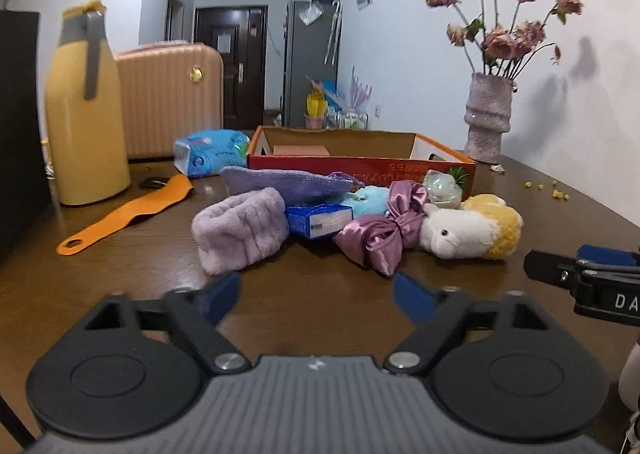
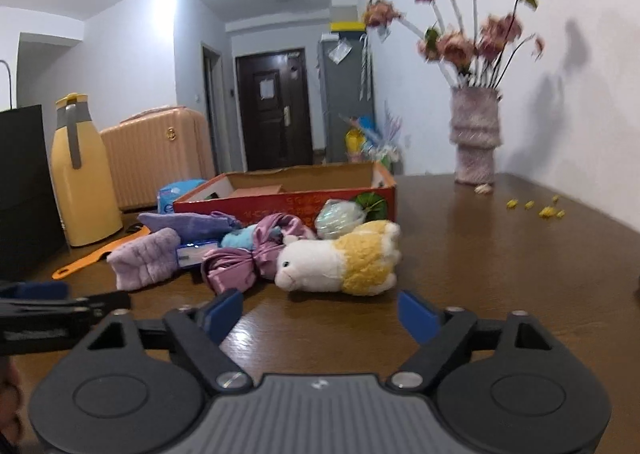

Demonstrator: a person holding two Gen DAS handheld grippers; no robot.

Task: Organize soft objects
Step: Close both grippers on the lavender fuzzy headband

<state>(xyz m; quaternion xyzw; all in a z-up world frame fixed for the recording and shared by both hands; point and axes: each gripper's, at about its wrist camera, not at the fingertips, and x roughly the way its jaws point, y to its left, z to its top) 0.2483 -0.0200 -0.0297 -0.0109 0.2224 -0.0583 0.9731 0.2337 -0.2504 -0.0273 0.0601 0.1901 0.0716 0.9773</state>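
Both tools (image 1: 316, 296) (image 2: 320, 314) gape before heaped plush alpaca (image 2: 340, 260), headband (image 1: 240, 230).

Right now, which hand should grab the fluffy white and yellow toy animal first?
Probably the right. The right gripper is open with the plush toy just ahead of its fingers. The left gripper faces the purple fuzzy band instead.

Table (image 1: 328, 294): dark wood, glossy, reflecting light.
Headband (image 1: 240, 230): lilac plush, fluffy.
Bow (image 1: 384, 234): mauve satin, shiny.
Alpaca (image 2: 340, 258): white and yellow fleece, nubbly.
Cloth (image 1: 284, 180): purple knit, matt.
Box (image 1: 360, 166): printed cardboard, raw brown inside.
Flask (image 1: 84, 114): yellow, smooth, matt.
Vase (image 1: 488, 114): rough, fuzzy.
Pads (image 1: 222, 296): blue, matt.
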